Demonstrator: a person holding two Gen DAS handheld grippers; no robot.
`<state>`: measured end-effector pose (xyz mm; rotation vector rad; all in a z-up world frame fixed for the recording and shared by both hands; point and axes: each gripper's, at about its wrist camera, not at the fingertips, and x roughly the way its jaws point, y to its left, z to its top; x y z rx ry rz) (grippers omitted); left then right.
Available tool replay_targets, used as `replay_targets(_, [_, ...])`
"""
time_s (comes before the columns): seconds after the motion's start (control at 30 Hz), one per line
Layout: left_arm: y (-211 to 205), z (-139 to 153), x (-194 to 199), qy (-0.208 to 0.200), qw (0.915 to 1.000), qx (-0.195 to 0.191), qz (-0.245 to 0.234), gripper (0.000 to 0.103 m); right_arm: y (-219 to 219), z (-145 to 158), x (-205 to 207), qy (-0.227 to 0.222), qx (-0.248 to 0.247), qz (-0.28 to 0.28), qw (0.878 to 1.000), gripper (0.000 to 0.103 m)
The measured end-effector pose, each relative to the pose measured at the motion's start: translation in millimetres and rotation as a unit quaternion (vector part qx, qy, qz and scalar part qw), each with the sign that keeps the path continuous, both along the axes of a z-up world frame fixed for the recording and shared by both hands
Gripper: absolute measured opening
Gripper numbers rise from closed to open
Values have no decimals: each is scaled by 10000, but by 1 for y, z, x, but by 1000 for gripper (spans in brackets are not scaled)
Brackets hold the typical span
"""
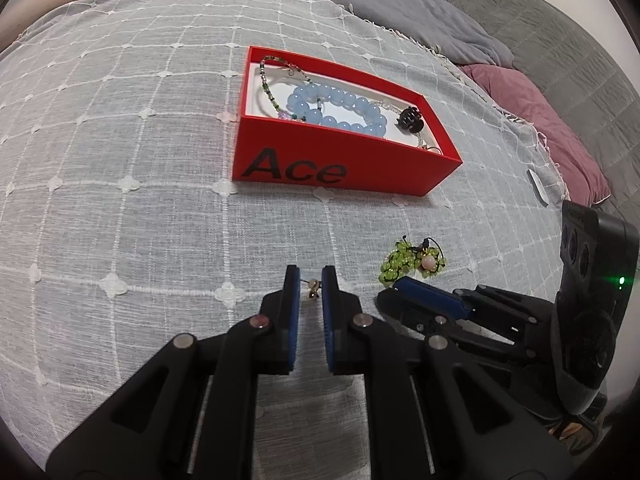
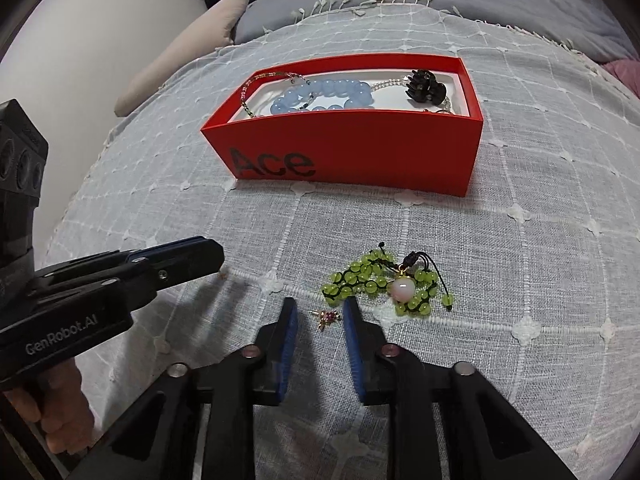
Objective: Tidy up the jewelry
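The left gripper point(image 1: 311, 280) and right gripper point(image 2: 320, 311) each rest with fingers apart around a small gold earring point(image 1: 313, 288) point(image 2: 326, 317) on the checked cloth point(image 1: 120, 200). Just beside the right one lies a green bead bracelet point(image 2: 384, 286); farther off, the red box point(image 2: 360, 156) holds a blue bead bracelet point(image 2: 320, 96) and a black hair claw point(image 2: 425, 85).

Soft, even indoor light; faint shadows beneath the grippers on the bedspread point(image 1: 120, 160). Strong fisheye curvature with dark vignetted corners in both views. Centre sharp; no glare.

Quick count for you

You've got one red box point(image 2: 352, 152), one blue bead bracelet point(image 2: 320, 96), one black hair claw point(image 2: 424, 86), one green bead bracelet point(image 2: 372, 284), two small earrings point(image 2: 326, 317) point(image 1: 313, 288).
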<state>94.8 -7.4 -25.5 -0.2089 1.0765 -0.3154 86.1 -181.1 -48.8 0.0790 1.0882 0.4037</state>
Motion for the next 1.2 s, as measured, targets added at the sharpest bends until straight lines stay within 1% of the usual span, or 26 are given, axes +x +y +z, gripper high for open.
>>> replay_targets(0.03, [1,0,0,-1,10000,-8,7,12,1,-1,0,10,-1,-2,10000,12])
replay_targets(0.1, [2,1,1,-4,10000,-22,14,12,0,-1,0,34,26,19,10000,10])
replay_targets(0.4, [6,4,2,-24,9999,-86,63,12,-6,10,-1,79,295,25,9995,10])
replay_targets(0.67, [9,8,1,-68,9998,-138,100,12,-21,26,-3,-1,592,-64,9982,10])
replay_targets(0.77, [10,11,2,-145,9997,-176,116,11,-31,33,-3,-49,697,-134,9975,10])
replay_targets(1.0, [9,22,3,-373,9989,-278,86,12,-38,41,0,-143,803,-254,9963,10])
replay_targets(1.2, [8,32,11,-564,9979,-318,92,12,-46,47,5,-212,886,-377,9951,10])
